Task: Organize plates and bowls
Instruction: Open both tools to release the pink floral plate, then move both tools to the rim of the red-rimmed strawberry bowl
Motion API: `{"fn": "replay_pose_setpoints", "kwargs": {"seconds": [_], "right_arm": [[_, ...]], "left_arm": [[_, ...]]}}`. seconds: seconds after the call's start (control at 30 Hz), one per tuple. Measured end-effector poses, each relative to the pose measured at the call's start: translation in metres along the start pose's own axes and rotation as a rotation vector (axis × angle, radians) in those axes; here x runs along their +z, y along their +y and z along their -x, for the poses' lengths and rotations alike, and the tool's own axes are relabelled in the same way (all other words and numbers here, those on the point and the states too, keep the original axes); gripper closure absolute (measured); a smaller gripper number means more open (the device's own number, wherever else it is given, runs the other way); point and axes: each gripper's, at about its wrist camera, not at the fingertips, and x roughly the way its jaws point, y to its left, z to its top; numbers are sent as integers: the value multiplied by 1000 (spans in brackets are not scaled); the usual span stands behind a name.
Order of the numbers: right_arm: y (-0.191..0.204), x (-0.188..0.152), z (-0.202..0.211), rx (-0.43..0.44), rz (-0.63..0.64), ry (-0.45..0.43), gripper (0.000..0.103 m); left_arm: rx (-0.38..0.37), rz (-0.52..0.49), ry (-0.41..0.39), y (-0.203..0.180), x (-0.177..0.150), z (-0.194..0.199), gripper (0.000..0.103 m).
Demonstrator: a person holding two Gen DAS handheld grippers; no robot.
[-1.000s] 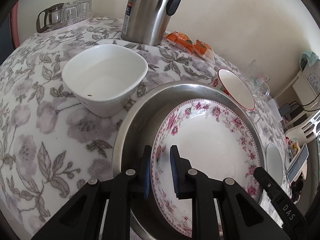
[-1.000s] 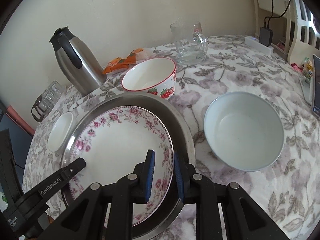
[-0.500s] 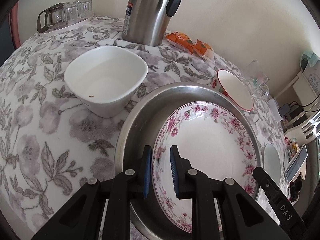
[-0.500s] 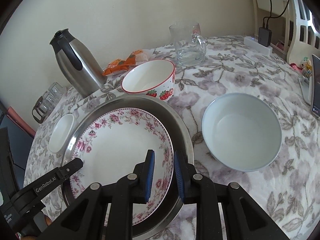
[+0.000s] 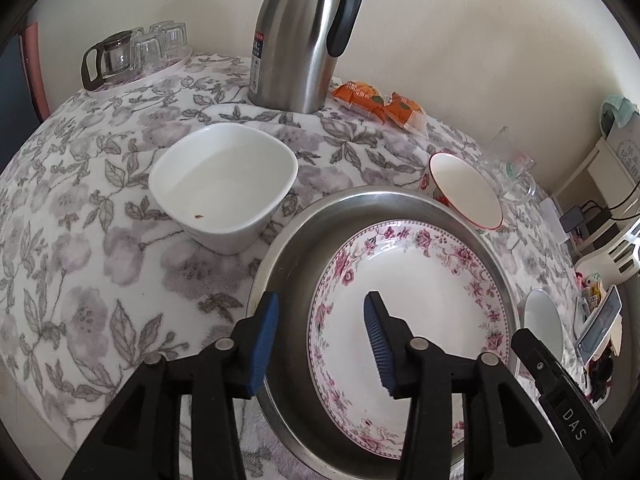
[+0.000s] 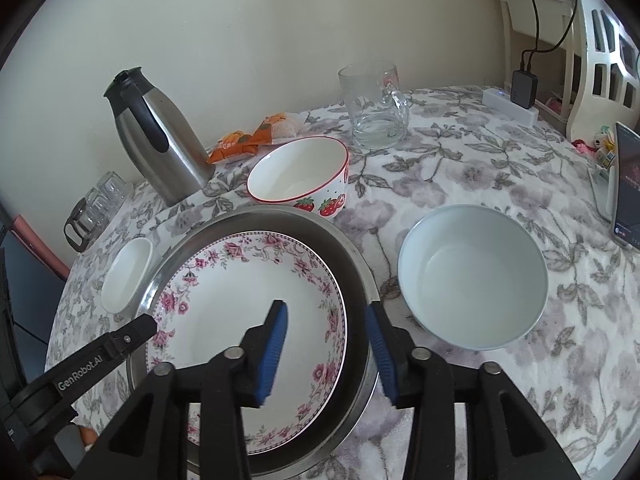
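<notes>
Two grippers sit over one floral-rimmed plate (image 5: 408,300), which lies flat inside a round steel basin (image 5: 304,248) on the flowered tablecloth (image 5: 80,240). My left gripper (image 5: 320,334) has just been opening its jaws; they now stand apart astride the plate's left rim and the basin's wall, with the blue pads clear of both as far as I can see. My right gripper (image 6: 326,354) has likewise just been opening, and its jaws straddle the plate's right rim and the basin's edge without pressing on either. Neither one holds anything.

Just past the basin's far edge stands a strawberry-patterned bowl (image 6: 300,176) with a red rim. To the basin's right, slightly apart from it, I see a pale blue round bowl (image 6: 472,276). To its left is a white square bowl (image 5: 224,188) with a small brown speck inside. Behind these, near the wall, stand a steel thermal jug (image 5: 300,36), orange snack packets (image 5: 376,104) and a glass mug (image 6: 374,108). A tray of small glasses (image 5: 136,52) occupies the table's far left corner.
</notes>
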Motion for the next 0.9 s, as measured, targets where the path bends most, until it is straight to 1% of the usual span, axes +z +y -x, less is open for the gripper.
{"fn": "replay_pose_setpoints", "kwargs": {"seconds": [0.03, 0.1, 0.17, 0.23, 0.27, 0.3, 0.33, 0.43, 0.5, 0.53, 0.57, 0.6, 0.63, 0.73, 0.77, 0.8, 0.83, 0.9], "right_arm": [[1, 0, 1, -7, 6, -5, 44], [2, 0, 1, -17, 15, -11, 39], [1, 0, 1, -28, 16, -11, 31], [0, 0, 0, -32, 11, -12, 28], [-1, 0, 0, -34, 9, -11, 25], [-1, 0, 0, -37, 9, -11, 24], [-2, 0, 0, -41, 10, -12, 21], [-2, 0, 1, -46, 12, -17, 17], [-2, 1, 1, -47, 14, -19, 12], [-2, 1, 1, -49, 15, -20, 8], [-2, 0, 1, -50, 17, -20, 4], [-2, 0, 1, -51, 19, -21, 3], [-2, 0, 1, -52, 21, -23, 0], [-1, 0, 1, -59, 30, -30, 0], [-1, 0, 1, -60, 32, -32, 0], [-1, 1, 1, -63, 34, -35, 0], [-1, 1, 1, -67, 35, -39, 0], [-1, 2, 1, -70, 39, -51, 0]], "left_arm": [[4, 0, 7, 0, 0, -1, 53], [8, -2, 21, 0, -1, -3, 53], [20, -12, 25, -2, -1, -3, 53], [31, -24, 21, -3, -1, -1, 52], [36, -29, 18, -4, -1, 0, 45], [38, -30, 16, -4, -1, 1, 34], [36, -29, 13, -4, -1, 1, 30], [30, -23, 1, -3, 0, 5, 29], [41, -21, -14, -3, 1, 7, 25], [49, -20, -23, -2, 1, 8, 23], [56, -18, -31, -2, 2, 9, 19], [65, -16, -40, -1, 2, 10, 16], [73, -15, -49, 0, 3, 11, 15], [100, -13, -89, 2, 5, 15, 15], [109, -14, -102, 2, 5, 16, 13], [115, -16, -111, 3, 6, 18, 8], [124, -16, -125, 3, 7, 19, 5], [134, -17, -144, 3, 8, 21, 4]]}}
